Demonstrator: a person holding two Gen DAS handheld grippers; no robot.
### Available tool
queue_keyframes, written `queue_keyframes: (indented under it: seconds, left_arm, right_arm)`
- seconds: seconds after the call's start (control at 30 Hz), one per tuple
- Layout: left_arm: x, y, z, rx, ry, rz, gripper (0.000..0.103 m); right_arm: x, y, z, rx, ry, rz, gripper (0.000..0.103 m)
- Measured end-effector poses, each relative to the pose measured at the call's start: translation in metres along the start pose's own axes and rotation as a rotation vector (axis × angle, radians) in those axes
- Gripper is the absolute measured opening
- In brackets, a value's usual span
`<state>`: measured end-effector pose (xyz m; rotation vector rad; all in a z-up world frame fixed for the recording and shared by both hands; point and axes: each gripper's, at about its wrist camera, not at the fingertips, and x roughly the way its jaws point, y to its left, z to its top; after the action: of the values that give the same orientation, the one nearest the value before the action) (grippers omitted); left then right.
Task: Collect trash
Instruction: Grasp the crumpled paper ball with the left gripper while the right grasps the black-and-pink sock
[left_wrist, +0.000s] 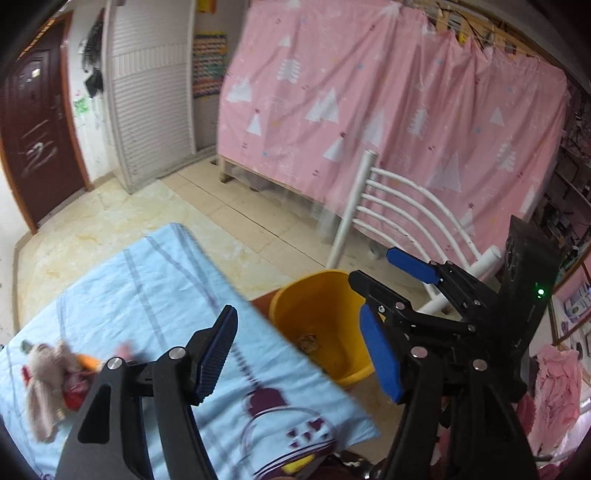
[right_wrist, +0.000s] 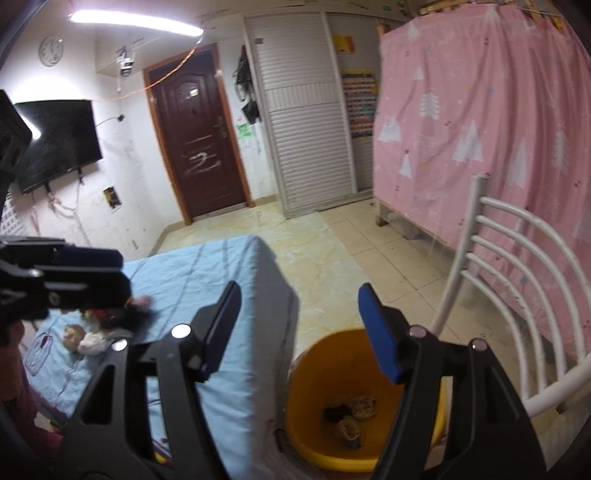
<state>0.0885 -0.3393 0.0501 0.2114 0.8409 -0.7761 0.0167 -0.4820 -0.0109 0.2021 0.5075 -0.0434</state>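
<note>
A yellow bucket (left_wrist: 325, 302) (right_wrist: 325, 347) stands on the floor beside the bed's corner, with crumpled trash (right_wrist: 351, 413) (left_wrist: 308, 341) at its bottom. My right gripper (right_wrist: 303, 328) (left_wrist: 384, 273) hangs open above the bucket with nothing between its fingers. My left gripper (left_wrist: 299, 354) (right_wrist: 118, 275) is also open and empty, over the bed's edge. On the blue sheet (left_wrist: 155, 280) (right_wrist: 207, 273) lies a small heap: a beige fuzzy toy (left_wrist: 48, 376), red and orange bits (left_wrist: 79, 373), and a doll-like piece (right_wrist: 85, 339).
A white metal chair (left_wrist: 399, 206) (right_wrist: 509, 266) stands just behind and to the right of the bucket. Behind it a pink curtain (left_wrist: 388, 92) covers a frame. Tiled floor (right_wrist: 325, 243) runs to a brown door (right_wrist: 199, 140) and a white wardrobe (right_wrist: 310, 122).
</note>
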Motion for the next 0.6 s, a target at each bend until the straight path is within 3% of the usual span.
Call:
queue_keyframes:
  seconds: [0.37, 0.6]
  left_arm:
    - [-0.073, 0.097, -0.039, -0.139, -0.109, 0.163, 0.07]
    - [-0.093, 0.14, -0.063, -0.21, -0.13, 0.22, 0.071]
  right_arm:
    - [0.043, 0.087, -0.002, -0.123, 0.096, 0.135, 0.067]
    - [0.061, 0.133, -0.007, -0.187, 0.148, 0.195, 0.069]
